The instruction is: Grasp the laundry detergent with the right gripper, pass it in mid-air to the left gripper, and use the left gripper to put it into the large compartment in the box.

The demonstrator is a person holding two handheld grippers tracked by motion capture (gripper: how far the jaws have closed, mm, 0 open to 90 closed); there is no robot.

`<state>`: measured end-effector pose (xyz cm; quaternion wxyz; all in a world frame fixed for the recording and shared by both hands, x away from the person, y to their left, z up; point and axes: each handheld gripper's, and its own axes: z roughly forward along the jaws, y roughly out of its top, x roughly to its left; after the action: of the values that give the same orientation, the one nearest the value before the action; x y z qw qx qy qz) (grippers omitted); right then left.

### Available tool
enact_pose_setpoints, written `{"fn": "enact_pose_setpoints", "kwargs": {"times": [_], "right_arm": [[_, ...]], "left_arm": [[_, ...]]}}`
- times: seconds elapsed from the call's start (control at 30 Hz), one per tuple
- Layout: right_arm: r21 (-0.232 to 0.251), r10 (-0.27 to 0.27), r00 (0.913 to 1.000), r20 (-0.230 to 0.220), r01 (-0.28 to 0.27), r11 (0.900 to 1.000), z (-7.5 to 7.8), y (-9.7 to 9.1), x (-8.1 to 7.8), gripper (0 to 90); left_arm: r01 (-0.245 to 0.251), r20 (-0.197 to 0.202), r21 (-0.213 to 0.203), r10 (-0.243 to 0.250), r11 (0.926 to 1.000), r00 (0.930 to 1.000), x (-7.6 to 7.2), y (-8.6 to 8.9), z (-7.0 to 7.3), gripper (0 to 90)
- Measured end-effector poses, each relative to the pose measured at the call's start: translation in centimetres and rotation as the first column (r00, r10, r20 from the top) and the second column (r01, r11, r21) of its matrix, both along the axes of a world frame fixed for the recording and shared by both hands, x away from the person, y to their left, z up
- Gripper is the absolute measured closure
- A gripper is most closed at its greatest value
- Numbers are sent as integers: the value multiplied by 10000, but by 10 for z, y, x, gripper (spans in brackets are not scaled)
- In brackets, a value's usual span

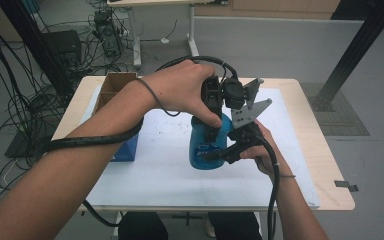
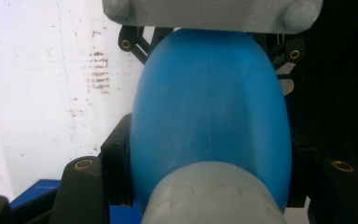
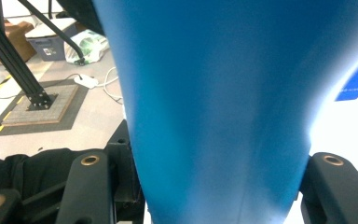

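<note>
A blue bottle stands upright on the white mat near the middle of the table, a little toward the front edge. The left gripper comes down over its top, jaws clamped on its upper part beside the grey cap. The right gripper grasps its body from the right side. A cardboard box sits at the back left corner, a blue box just in front of it.
</note>
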<state>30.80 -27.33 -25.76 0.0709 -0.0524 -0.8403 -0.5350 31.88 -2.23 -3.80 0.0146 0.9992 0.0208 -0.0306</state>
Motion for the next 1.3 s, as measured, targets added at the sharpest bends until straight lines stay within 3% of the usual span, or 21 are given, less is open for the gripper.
{"fn": "enact_pose_setpoints", "kwargs": {"times": [0.37,0.53,0.77,1.0,1.3], "right_arm": [[96,-86,9999,57,86,9999,-2,1,-1,407],[176,-98,9995,288,93,9998,-4,0,-3,393],[-56,-255,9993,256,257,9997,-6,5,-5,299],[-148,-1169,9930,142,1171,9930,-9,7,-15,130],[235,-1108,9926,494,1098,9937,-14,0,-20,15]], "left_arm": [[-49,54,-51,49,10000,10000,0,3,0,383],[-51,89,2,51,10000,9999,-1,3,0,383],[-304,74,-132,305,9995,9995,5,11,1,383],[-358,31,-203,358,9992,9994,6,14,1,383],[-445,129,-290,449,9986,9989,6,16,4,382]]}}
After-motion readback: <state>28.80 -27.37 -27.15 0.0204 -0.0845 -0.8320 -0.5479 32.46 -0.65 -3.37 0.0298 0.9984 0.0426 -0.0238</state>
